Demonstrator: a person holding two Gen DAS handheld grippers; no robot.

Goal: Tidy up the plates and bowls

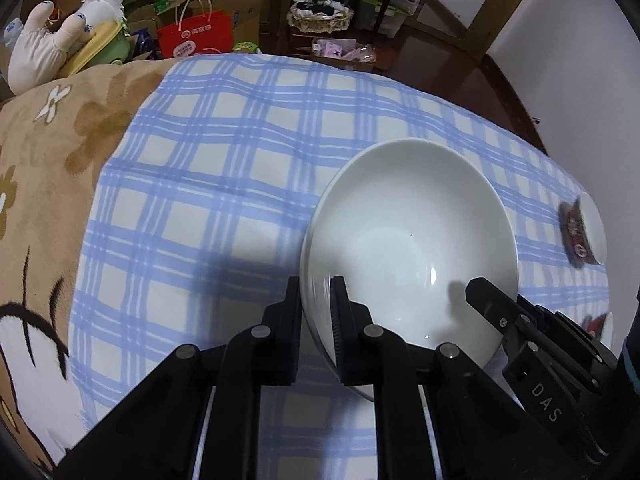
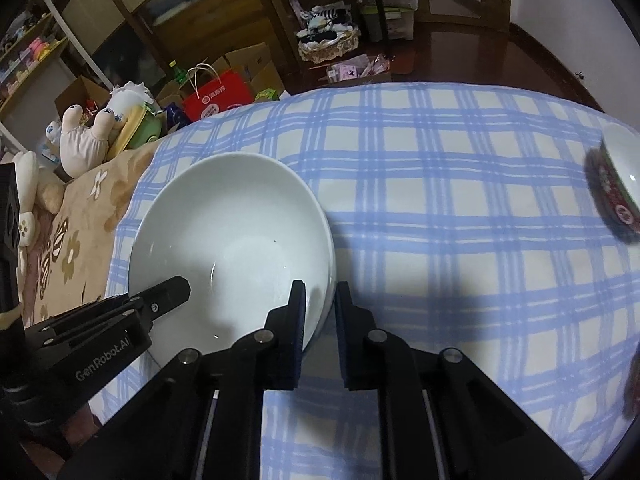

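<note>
The white bowl (image 1: 408, 240) sat on the blue checked cloth (image 1: 224, 168), right of centre in the left wrist view and left of centre in the right wrist view. The left gripper (image 1: 316, 300) was clenched on the bowl's near-left rim, one finger outside the wall and one inside. The right gripper (image 2: 320, 304) was clamped on the opposite rim in the same way. A patterned bowl (image 2: 618, 184) stood well apart at the right edge.

bowl (image 1: 408, 224): plain white | cloth (image 1: 224, 184): blue-white plaid | blanket (image 1: 52, 136): tan, floral
</note>
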